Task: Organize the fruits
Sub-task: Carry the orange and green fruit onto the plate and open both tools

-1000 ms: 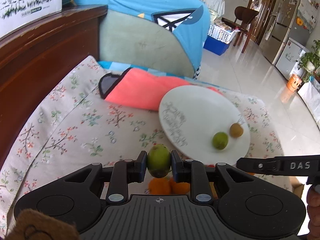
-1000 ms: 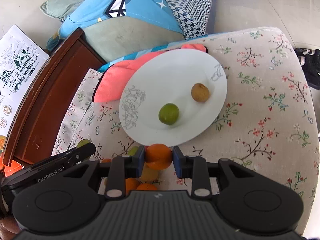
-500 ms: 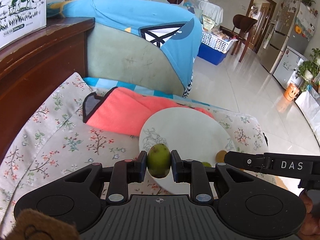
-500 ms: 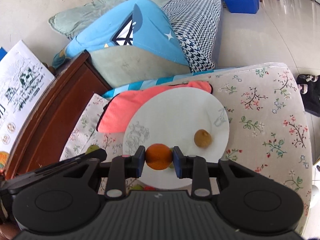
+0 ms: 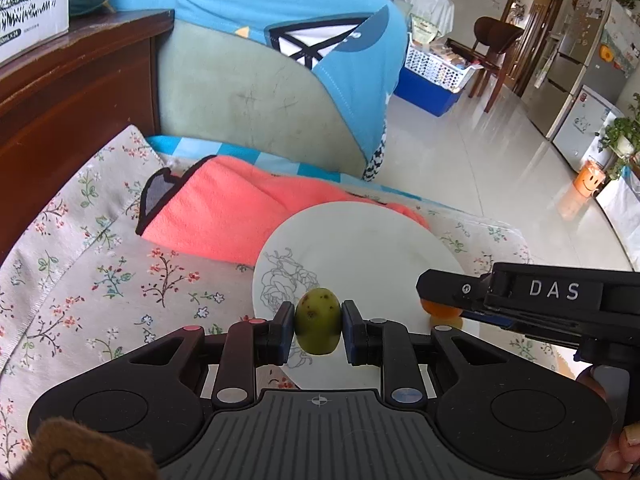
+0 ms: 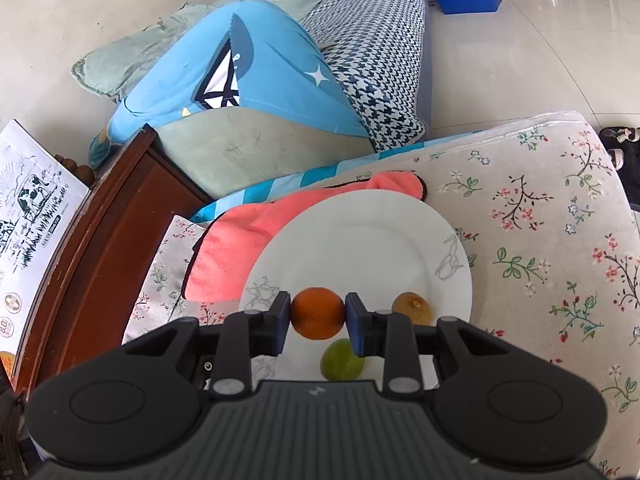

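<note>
The left gripper is holding a green speckled fruit between its two pads, and the pads are pressing on both sides of it. It is hanging over the near left part of the white plate, close to the drawn flower on the rim. The right gripper is gripping a small orange fruit in the same way, and it is also hovering above the plate, on its near side.

On the plate two fruits are already lying: a lime-green fruit just below the right gripper, and a brown fruit a little to its right. They are near each other but not touching. The plate itself is resting on a flowered cloth, with one edge lying on a pink towel.

So I judge that the task is partly done. Two fruits are in place, and two more are being carried above the plate and are not yet set down. What is left, as I understand it, is lowering each one to a bare part of the plate and letting it go gently, because round fruit can roll. Whether more fruits are waiting off the plate I cannot tell, since the gripper bodies are hiding the near cloth.
</note>
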